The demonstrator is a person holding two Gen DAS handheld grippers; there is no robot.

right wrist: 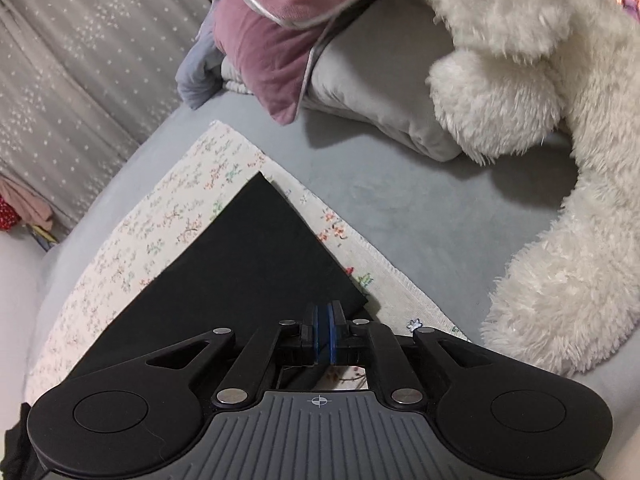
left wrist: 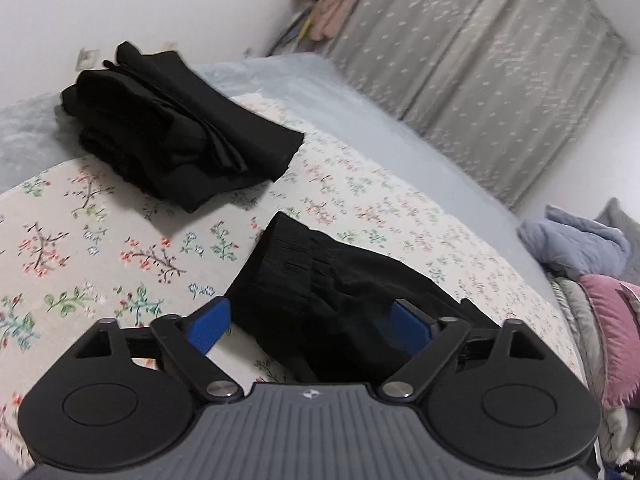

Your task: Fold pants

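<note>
Left gripper (left wrist: 310, 326) hangs released, spread wide over the black pants' (left wrist: 320, 292) waistband on the floral cloth (left wrist: 100, 248). Right gripper (right wrist: 324, 334) is nearly clenched, pads slightly apart, above the pants' leg end (right wrist: 240, 264).

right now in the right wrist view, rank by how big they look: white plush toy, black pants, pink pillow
1. white plush toy
2. black pants, though nearness to the camera inflates them
3. pink pillow, partly cut off at the top edge

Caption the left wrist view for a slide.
Open left gripper over black pants' waistband on floral cloth; folded black pile behind.
</note>
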